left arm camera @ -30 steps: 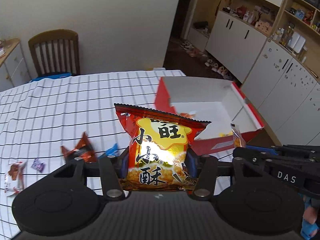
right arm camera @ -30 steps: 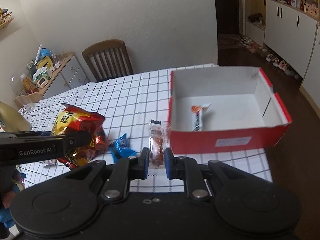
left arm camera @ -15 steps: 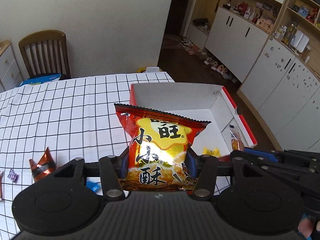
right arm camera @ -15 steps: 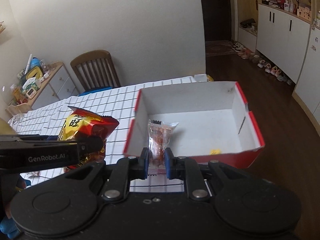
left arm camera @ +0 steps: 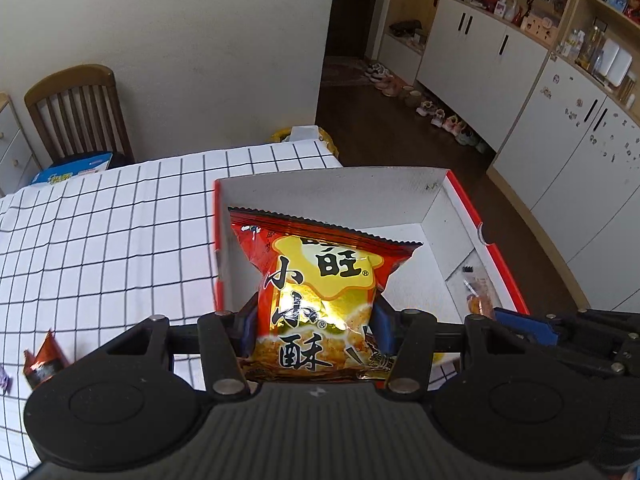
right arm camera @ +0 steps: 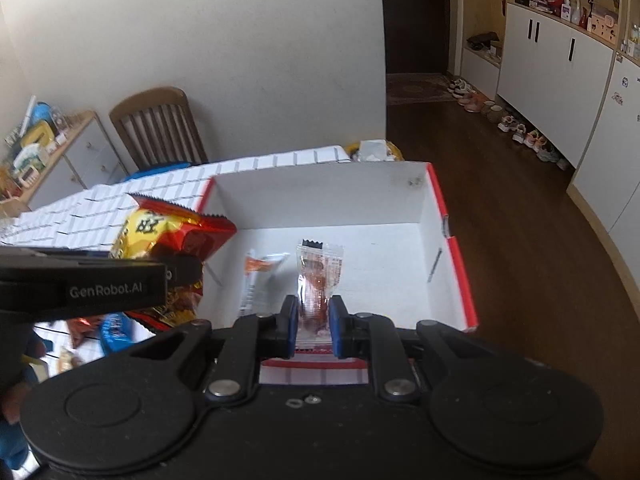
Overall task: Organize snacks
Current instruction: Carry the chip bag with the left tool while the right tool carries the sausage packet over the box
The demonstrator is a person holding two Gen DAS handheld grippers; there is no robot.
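Observation:
My left gripper (left arm camera: 316,326) is shut on a red and gold snack bag (left arm camera: 320,300) and holds it upright over the near left part of the red box (left arm camera: 328,192) with white inside walls. The same snack bag (right arm camera: 160,232) shows at the left of the right wrist view, above the box's left wall. My right gripper (right arm camera: 313,322) is shut on a small clear packet (right arm camera: 318,276) with an orange snack inside, held over the box (right arm camera: 320,188) near its front wall. A long white and orange wrapped snack (right arm camera: 260,276) lies on the box floor.
The checked tablecloth (left arm camera: 100,232) carries loose snacks at the near left: an orange wrapper (left arm camera: 42,360) and a blue packet (right arm camera: 116,330). A wooden chair (left arm camera: 76,112) stands behind the table. White cabinets (left arm camera: 500,64) and shoes line the floor on the right.
Both grippers have carried their snacks to the right, from above the tablecloth to above the box. The box now fills the middle of both views. Neither grip has changed.

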